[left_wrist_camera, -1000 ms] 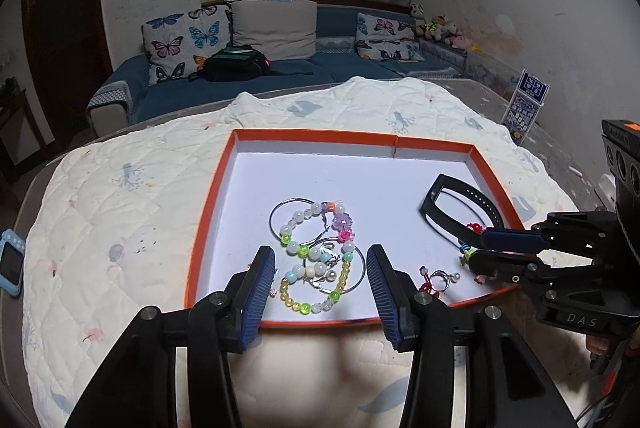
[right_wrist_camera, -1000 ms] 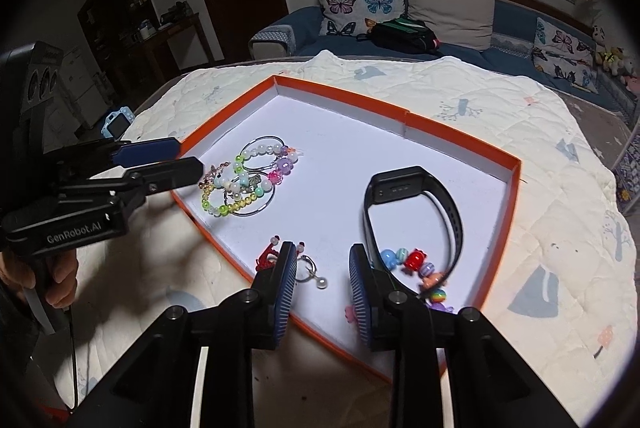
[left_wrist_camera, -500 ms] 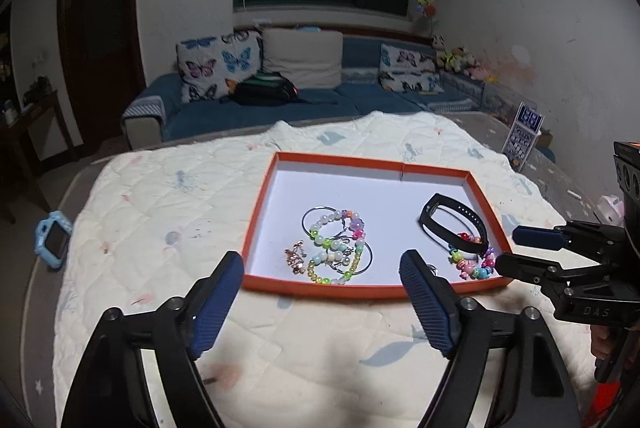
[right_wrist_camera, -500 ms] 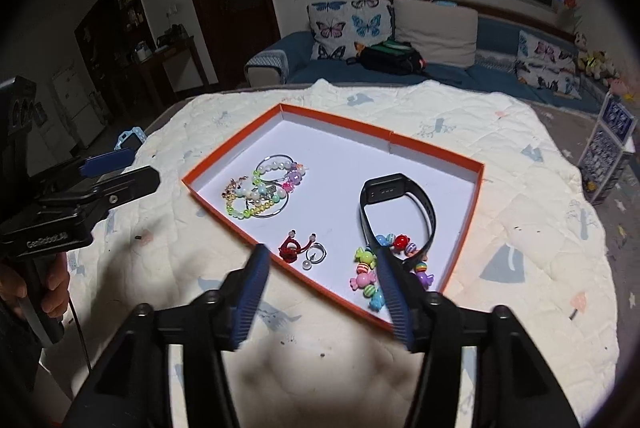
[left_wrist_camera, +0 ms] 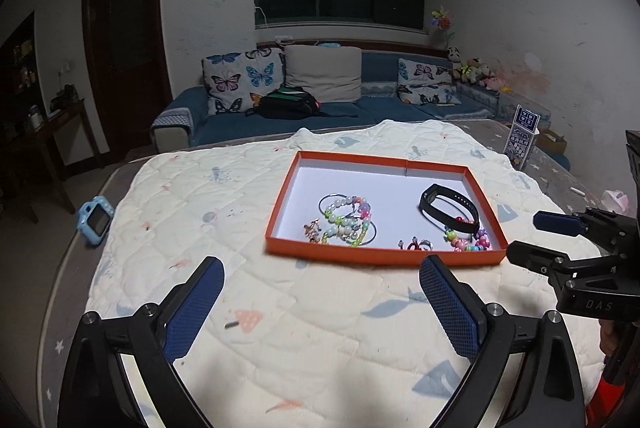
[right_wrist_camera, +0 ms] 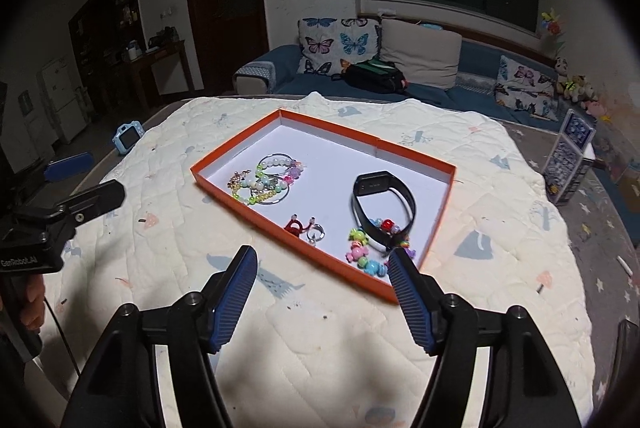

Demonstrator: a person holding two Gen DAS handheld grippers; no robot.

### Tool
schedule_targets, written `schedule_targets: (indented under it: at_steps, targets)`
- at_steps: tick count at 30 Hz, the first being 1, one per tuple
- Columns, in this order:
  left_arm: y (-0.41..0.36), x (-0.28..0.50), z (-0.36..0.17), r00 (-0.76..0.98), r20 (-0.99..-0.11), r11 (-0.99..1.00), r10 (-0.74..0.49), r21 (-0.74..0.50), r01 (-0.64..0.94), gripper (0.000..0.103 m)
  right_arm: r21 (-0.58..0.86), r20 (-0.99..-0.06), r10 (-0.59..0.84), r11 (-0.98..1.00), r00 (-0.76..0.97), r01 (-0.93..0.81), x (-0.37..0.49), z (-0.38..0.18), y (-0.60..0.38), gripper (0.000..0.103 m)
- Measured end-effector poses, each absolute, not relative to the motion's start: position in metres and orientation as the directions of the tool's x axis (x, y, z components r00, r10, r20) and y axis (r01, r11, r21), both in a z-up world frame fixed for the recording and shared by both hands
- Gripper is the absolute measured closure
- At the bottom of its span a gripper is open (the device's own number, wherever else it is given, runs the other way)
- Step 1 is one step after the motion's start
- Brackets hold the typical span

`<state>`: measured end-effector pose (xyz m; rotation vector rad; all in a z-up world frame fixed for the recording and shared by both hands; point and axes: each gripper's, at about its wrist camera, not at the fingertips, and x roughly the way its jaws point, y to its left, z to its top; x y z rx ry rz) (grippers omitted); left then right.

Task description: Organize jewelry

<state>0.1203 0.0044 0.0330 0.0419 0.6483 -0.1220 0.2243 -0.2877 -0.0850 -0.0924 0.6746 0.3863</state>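
Observation:
An orange-rimmed tray (left_wrist_camera: pixel 280 204) (right_wrist_camera: pixel 240 206) lies on the quilted table. It holds a pile of bead bracelets and thin bangles (left_wrist_camera: pixel 346 222) (right_wrist_camera: pixel 266 182), a black wristband (left_wrist_camera: pixel 448 214) (right_wrist_camera: pixel 382 204), a bright bead bracelet (left_wrist_camera: pixel 466 242) (right_wrist_camera: pixel 366 254), and a red charm with a ring (left_wrist_camera: pixel 416 245) (right_wrist_camera: pixel 306 228). My left gripper (left_wrist_camera: pixel 320 278) is open and empty, well back from the tray's near edge. My right gripper (right_wrist_camera: pixel 322 268) is open and empty, just short of the tray's near rim; it also shows in the left wrist view (left_wrist_camera: pixel 528 238).
A blue toy camera (left_wrist_camera: pixel 94 220) (right_wrist_camera: pixel 126 138) lies at the table's left edge. A blue printed box (left_wrist_camera: pixel 522 140) (right_wrist_camera: pixel 568 158) stands at the far right. A sofa with cushions and a black bag (left_wrist_camera: pixel 288 104) is behind the table.
Both grippers have pulled back and up from the tray and opened wider. The jewelry in the tray has stayed put.

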Motion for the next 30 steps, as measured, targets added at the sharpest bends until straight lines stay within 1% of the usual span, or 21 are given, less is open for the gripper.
schedule_targets:
  at_steps: [7, 18, 30]
  targets:
    - [0.013, 0.092, 0.039, 0.799, -0.595, 0.996, -0.08, -0.01, 0.093, 0.0, 0.019, -0.603, 0.269, 0.946, 0.75, -0.324, 0.205, -0.083, -0.293, 0.027]
    - [0.016, 0.056, 0.049, 0.822, -0.567, 0.998, -0.054, 0.004, 0.068, 0.0, 0.04, -0.581, 0.292, 0.943, 0.76, -0.331, 0.184, -0.084, -0.295, 0.026]
    - [0.016, 0.047, 0.04, 0.814, -0.579, 0.999, -0.045, -0.01, 0.048, 0.0, 0.073, -0.566, 0.31, 0.942, 0.764, -0.328, 0.174, -0.082, -0.302, 0.026]
